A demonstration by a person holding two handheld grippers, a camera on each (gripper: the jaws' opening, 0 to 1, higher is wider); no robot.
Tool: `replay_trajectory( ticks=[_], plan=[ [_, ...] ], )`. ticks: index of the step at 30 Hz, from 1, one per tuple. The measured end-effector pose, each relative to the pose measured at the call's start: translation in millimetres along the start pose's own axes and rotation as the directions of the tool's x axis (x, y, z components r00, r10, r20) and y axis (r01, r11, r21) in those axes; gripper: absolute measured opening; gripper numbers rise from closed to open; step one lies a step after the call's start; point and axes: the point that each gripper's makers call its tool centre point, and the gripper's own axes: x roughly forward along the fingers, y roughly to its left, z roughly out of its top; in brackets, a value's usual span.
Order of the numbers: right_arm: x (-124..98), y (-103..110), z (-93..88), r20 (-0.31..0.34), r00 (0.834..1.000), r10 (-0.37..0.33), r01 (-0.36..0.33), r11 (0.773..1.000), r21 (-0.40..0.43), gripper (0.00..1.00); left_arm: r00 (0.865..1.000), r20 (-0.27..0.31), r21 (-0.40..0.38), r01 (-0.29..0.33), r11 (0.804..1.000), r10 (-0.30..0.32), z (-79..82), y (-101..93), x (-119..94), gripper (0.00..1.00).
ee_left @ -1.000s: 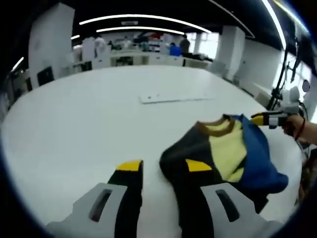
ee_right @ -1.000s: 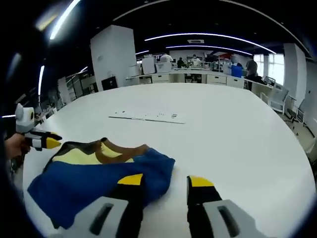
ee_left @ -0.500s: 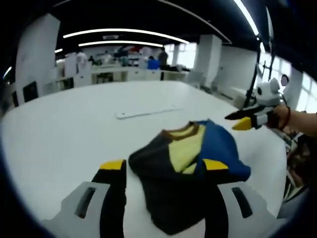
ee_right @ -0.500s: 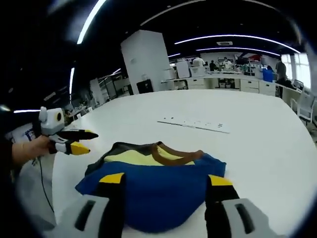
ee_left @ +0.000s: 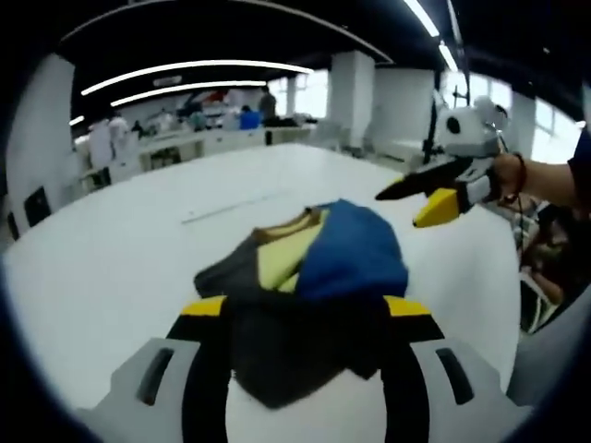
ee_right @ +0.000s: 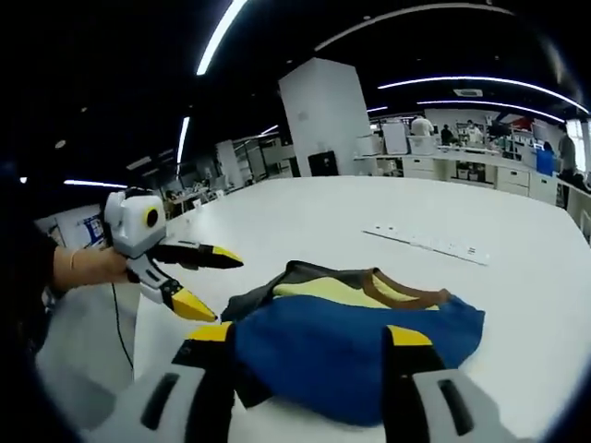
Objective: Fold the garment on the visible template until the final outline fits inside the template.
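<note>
A folded garment (ee_left: 309,263) of blue, pale yellow and dark grey cloth with a brown collar lies in a heap on the white table (ee_left: 111,268). In the left gripper view my left gripper (ee_left: 305,308) is open, its yellow-tipped jaws standing wide to either side of the garment and holding nothing. My right gripper (ee_left: 408,204) hovers open at the right, above and beyond the blue part. In the right gripper view my right gripper (ee_right: 308,334) frames the garment (ee_right: 360,341) with wide jaws. My left gripper (ee_right: 222,289) hangs open off its left end.
A thin white strip (ee_right: 429,245) with small marks lies on the table (ee_right: 305,221) beyond the garment. A hand (ee_left: 512,180) holds the right gripper near the table's edge. Desks, pillars and people stand far behind.
Both grippers have drawn back and risen away from the garment, each swinging outward to its own side. The garment lies heaped in the same place.
</note>
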Motion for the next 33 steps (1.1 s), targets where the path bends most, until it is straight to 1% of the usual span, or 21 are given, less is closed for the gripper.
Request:
replay_trajectory(
  ticks=[2, 4, 6, 10, 14, 16, 18, 21, 24, 25, 27, 28, 29, 30, 32, 33],
  plan=[
    [1.2, 7.3, -1.0, -0.001, 1.0, 0.018, -0.018, 0.999, -0.027, 0.61, 1.0, 0.001, -0.002, 0.003, 1.0, -0.003, -1.6, -4.5, 0.7, 0.59],
    [3.3, 17.0, -3.8, -0.009, 0.999, 0.044, -0.045, 0.997, -0.058, 0.6, 1.0, 0.006, -0.014, 0.019, 1.0, -0.019, -3.5, -9.7, 2.5, 0.57],
    [5.9, 23.3, -7.8, -0.019, 0.998, 0.054, -0.055, 0.996, -0.076, 0.59, 1.0, -0.002, -0.017, 0.024, 1.0, -0.024, -7.3, -13.2, 5.0, 0.55],
    [10.7, 32.6, -15.9, -0.039, 0.997, 0.072, -0.075, 0.991, -0.107, 0.51, 0.999, -0.03, -0.017, 0.018, 1.0, -0.019, -16.8, -15.6, 8.2, 0.5],
    [14.3, 36.1, -21.5, -0.052, 0.996, 0.071, -0.077, 0.988, -0.137, 0.46, 0.998, -0.058, -0.017, 0.01, 1.0, -0.011, -27.7, -17.8, 8.5, 0.44],
    [16.1, 36.4, -23.2, -0.051, 0.997, 0.063, -0.07, 0.987, -0.146, 0.4, 0.998, -0.067, -0.017, 0.008, 1.0, -0.009, -32.9, -18.6, 8.0, 0.38],
    [18.0, 37.0, -25.8, -0.057, 0.997, 0.056, -0.065, 0.985, -0.162, 0.36, 0.997, -0.083, 0.001, 0.004, 1.0, -0.004, -38.3, -19.7, 8.2, 0.36],
    [21.1, 39.9, -30.7, -0.075, 0.996, 0.051, -0.064, 0.981, -0.185, 0.32, 0.996, -0.085, 0.001, 0.007, 1.0, -0.007, -41.9, -21.7, 9.7, 0.32],
    [24.2, 42.2, -34.4, -0.085, 0.995, 0.052, -0.068, 0.979, -0.19, 0.26, 0.997, -0.08, -0.002, 0.008, 1.0, -0.008, -43.0, -24.9, 12.3, 0.28],
    [24.7, 42.7, -34.7, -0.087, 0.995, 0.052, -0.068, 0.978, -0.195, 0.23, 0.997, -0.083, 0.003, 0.008, 1.0, -0.008, -43.9, -26.2, 14.3, 0.27],
    [26.3, 43.4, -35.1, -0.09, 0.995, 0.052, -0.07, 0.975, -0.21, 0.2, 0.995, -0.096, 0.027, 0.006, 1.0, -0.003, -46.5, -27.3, 16.9, 0.24],
    [27.5, 43.4, -35.0, -0.088, 0.995, 0.05, -0.068, 0.975, -0.214, 0.19, 0.993, -0.116, 0.039, -0.007, 0.999, 0.012, -50.5, -26.0, 18.8, 0.21],
    [28.3, 43.5, -35.1, -0.088, 0.995, 0.048, -0.066, 0.974, -0.216, 0.19, 0.987, -0.156, 0.055, -0.025, 0.998, 0.033, -57.4, -22.0, 18.8, 0.18],
    [29.2, 43.6, -35.3, -0.087, 0.995, 0.046, -0.064, 0.974, -0.217, 0.18, 0.983, -0.18, 0.081, -0.019, 0.997, 0.033, -61.7, -21.4, 19.9, 0.14],
    [30.3, 43.6, -35.9, -0.088, 0.995, 0.041, -0.06, 0.973, -0.224, 0.13, 0.985, -0.166, 0.075, -0.028, 0.997, 0.041, -61.3, -20.3, 22.7, 0.11],
    [30.6, 43.9, -35.9, -0.088, 0.995, 0.041, -0.06, 0.971, -0.233, 0.09, 0.986, -0.163, 0.067, -0.029, 0.997, 0.039, -60.8, -20.0, 22.7, 0.11]
  ],
)
